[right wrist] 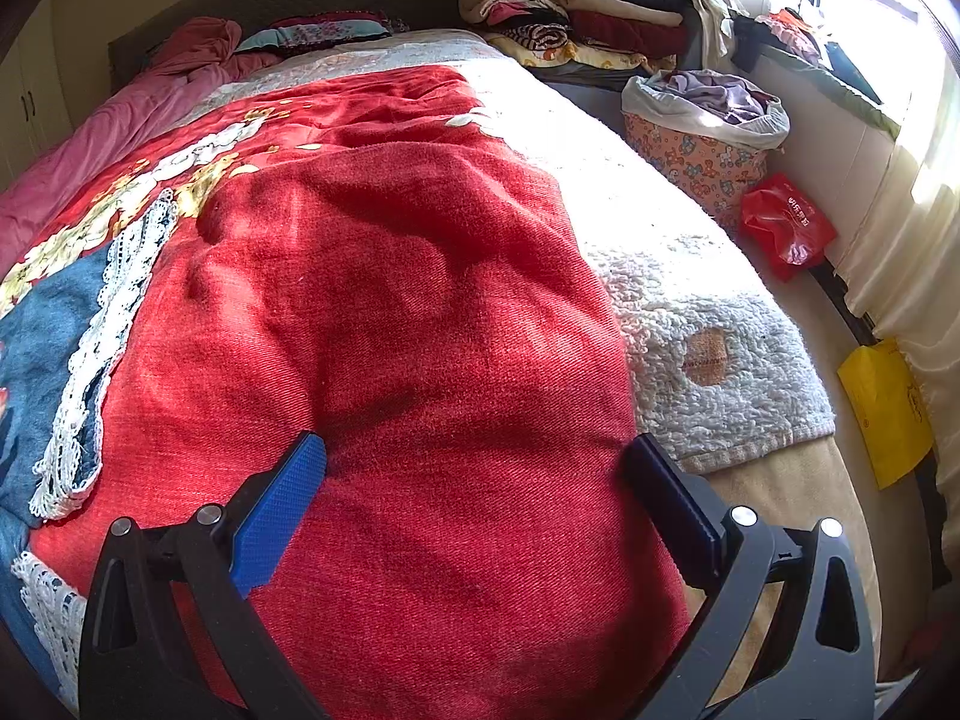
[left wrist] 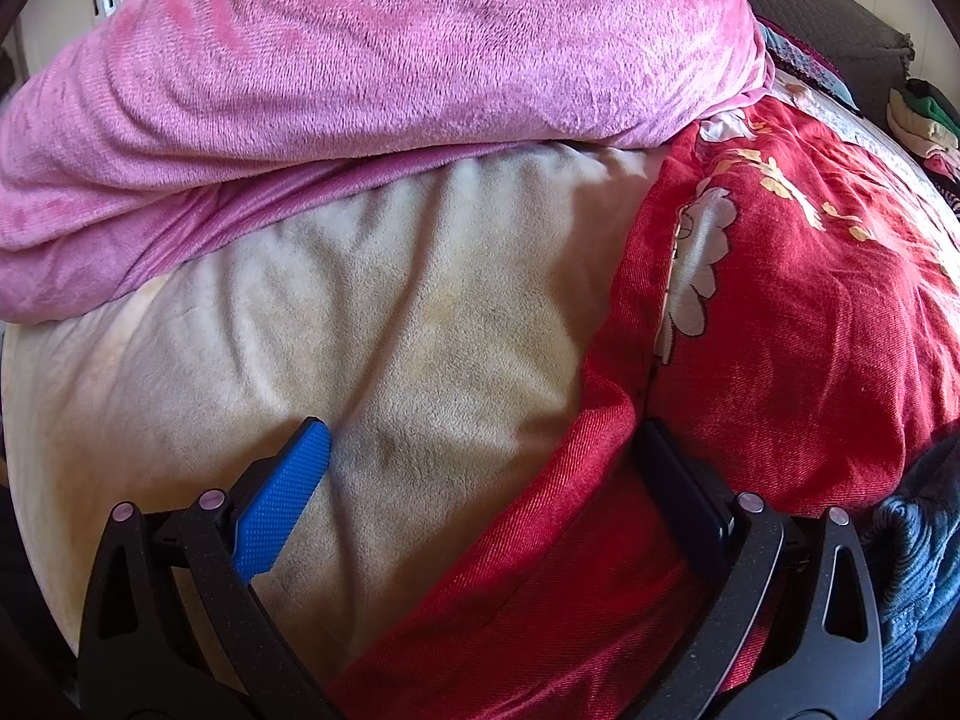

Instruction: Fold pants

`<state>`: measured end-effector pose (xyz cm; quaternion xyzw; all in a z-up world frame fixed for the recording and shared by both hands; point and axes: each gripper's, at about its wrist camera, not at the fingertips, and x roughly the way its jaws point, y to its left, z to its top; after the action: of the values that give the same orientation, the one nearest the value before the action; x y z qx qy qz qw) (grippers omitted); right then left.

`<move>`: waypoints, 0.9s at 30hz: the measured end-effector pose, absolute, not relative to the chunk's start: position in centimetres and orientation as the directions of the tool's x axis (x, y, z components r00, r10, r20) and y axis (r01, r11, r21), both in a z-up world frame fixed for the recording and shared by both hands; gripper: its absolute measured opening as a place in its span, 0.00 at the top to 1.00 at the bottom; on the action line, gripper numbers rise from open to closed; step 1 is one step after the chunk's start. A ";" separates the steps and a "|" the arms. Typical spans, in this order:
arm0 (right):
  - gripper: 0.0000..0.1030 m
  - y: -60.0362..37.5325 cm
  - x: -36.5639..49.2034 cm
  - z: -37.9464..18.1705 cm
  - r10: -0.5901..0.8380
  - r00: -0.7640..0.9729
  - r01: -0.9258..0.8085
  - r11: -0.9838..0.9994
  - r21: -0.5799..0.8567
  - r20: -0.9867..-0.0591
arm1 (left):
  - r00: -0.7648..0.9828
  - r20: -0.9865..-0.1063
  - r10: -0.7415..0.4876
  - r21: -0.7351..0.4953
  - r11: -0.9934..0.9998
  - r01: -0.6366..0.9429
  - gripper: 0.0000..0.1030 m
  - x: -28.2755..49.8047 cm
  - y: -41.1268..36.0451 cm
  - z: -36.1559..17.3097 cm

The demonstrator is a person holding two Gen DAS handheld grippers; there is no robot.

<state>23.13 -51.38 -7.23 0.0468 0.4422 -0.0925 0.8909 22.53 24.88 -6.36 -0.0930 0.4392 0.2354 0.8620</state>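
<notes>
The red pants [right wrist: 420, 312] lie spread along the bed, with flower embroidery, white lace trim and blue denim patches on their left side. My right gripper [right wrist: 477, 459] is open and empty, its jaws wide apart just above the near end of the red cloth. In the left wrist view the pants [left wrist: 780, 324] fill the right half. My left gripper [left wrist: 480, 450] is open and empty, straddling the left edge of the red cloth where it meets the beige sheet [left wrist: 360, 324].
A pink fleece blanket [left wrist: 360, 60] is heaped at the left of the bed. A white fluffy towel [right wrist: 690, 300] lies under the pants on the right. Folded clothes [right wrist: 570, 6], a laundry basket [right wrist: 702, 138], a red bag [right wrist: 786, 222] and a yellow bag [right wrist: 888, 408] sit beside the bed.
</notes>
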 end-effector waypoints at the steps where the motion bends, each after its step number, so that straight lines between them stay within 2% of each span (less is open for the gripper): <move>1: 0.04 -51.4 23.1 -7.3 -0.124 0.592 0.206 0.979 0.001 -0.797 | 0.504 -0.801 0.324 0.046 0.872 -0.488 0.08 22.5 24.9 -6.4; 7: 0.04 -51.4 23.1 -7.2 -0.123 0.592 0.206 0.978 0.002 -0.797 | 0.487 -0.806 0.338 0.068 0.869 -0.491 0.08 23.0 24.6 -6.5; 18: 0.04 -51.4 23.1 -7.3 -0.123 0.592 0.206 0.978 0.002 -0.796 | 0.528 -0.794 0.301 0.006 0.872 -0.489 0.08 22.3 25.3 -6.8; 27: 0.04 -51.4 23.1 -7.3 -0.124 0.592 0.206 0.978 0.002 -0.796 | 0.528 -0.793 0.304 0.010 0.873 -0.488 0.08 22.0 25.3 -6.6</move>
<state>23.09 -51.42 -7.28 0.0468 0.4421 -0.0926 0.8910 21.97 25.31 -6.60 -0.1073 0.4287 0.2283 0.8675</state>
